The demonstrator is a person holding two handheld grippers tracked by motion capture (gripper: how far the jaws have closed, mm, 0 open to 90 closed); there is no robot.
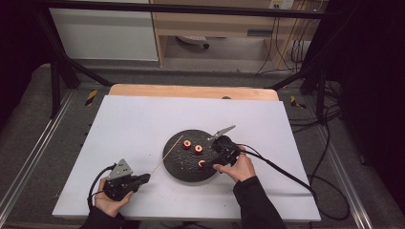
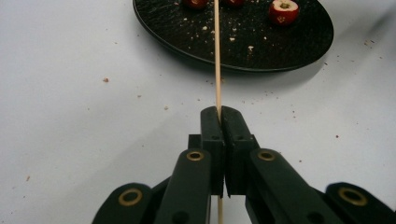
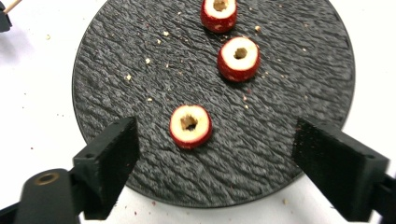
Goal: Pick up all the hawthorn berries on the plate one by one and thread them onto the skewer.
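Careful: your right claw point(image 3: 212, 154) is released around the lower-centre fruit point(image 3: 190, 126); closing off-centre may roll it, while your left claw point(image 2: 219, 122) is grasping the skewer point(image 2: 216, 56).

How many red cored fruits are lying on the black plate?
3. All lie on the black plate: the nearest fruit sits between the right gripper's open jaws, the middle fruit beyond it, the farthest fruit near the far rim.

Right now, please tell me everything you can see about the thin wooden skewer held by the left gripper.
The thin, pale wooden skewer is straight and bare, with nothing threaded on it. The left gripper is shut on it near one end, and a short stub shows behind the black fingers. The rest reaches out over the white table and across the rim of the round black textured plate, ending near the cored red fruit pieces.
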